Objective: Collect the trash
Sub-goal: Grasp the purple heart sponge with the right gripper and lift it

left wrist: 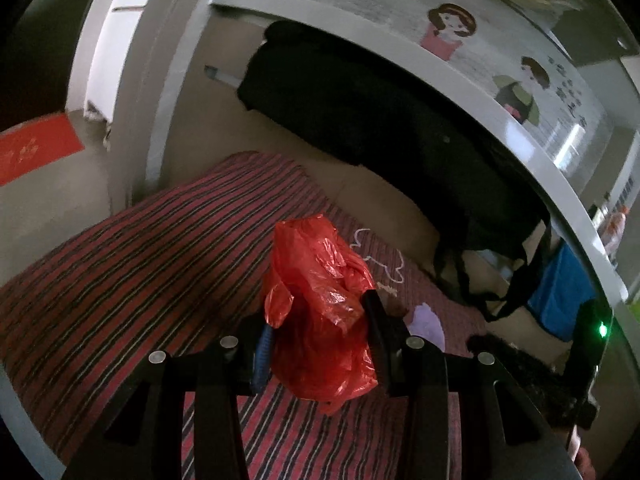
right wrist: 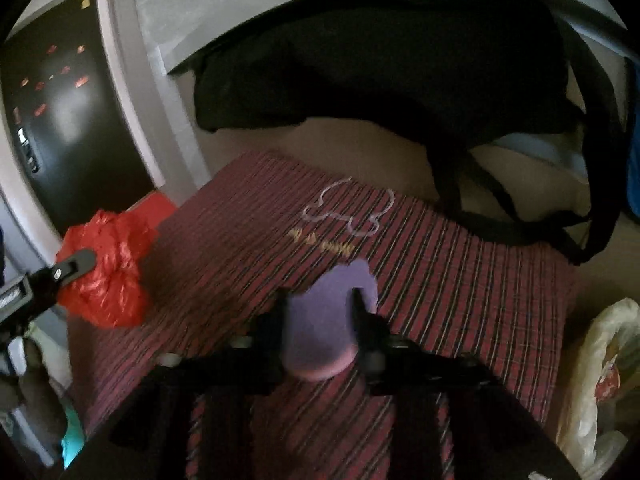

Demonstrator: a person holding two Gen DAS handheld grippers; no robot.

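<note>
My left gripper (left wrist: pixel 320 308) is shut on a crumpled red plastic bag (left wrist: pixel 320 300) and holds it above a red striped mat (left wrist: pixel 140 260). The bag also shows at the left of the right wrist view (right wrist: pixel 108 268), with a left finger (right wrist: pixel 76 264) on it. My right gripper (right wrist: pixel 320 300) is shut on a purple piece of trash (right wrist: pixel 324 328) with a pinkish lower edge, just above the mat (right wrist: pixel 460 280). The same purple piece shows in the left wrist view (left wrist: pixel 428 320), to the right of the bag.
A black bag (left wrist: pixel 380 120) with dangling straps lies under a white ledge (left wrist: pixel 440 68) behind the mat. A blue object (left wrist: pixel 560 300) sits at the right. A whitish plastic bag (right wrist: pixel 600 380) lies at the right edge. A red doormat (left wrist: pixel 36 148) lies far left.
</note>
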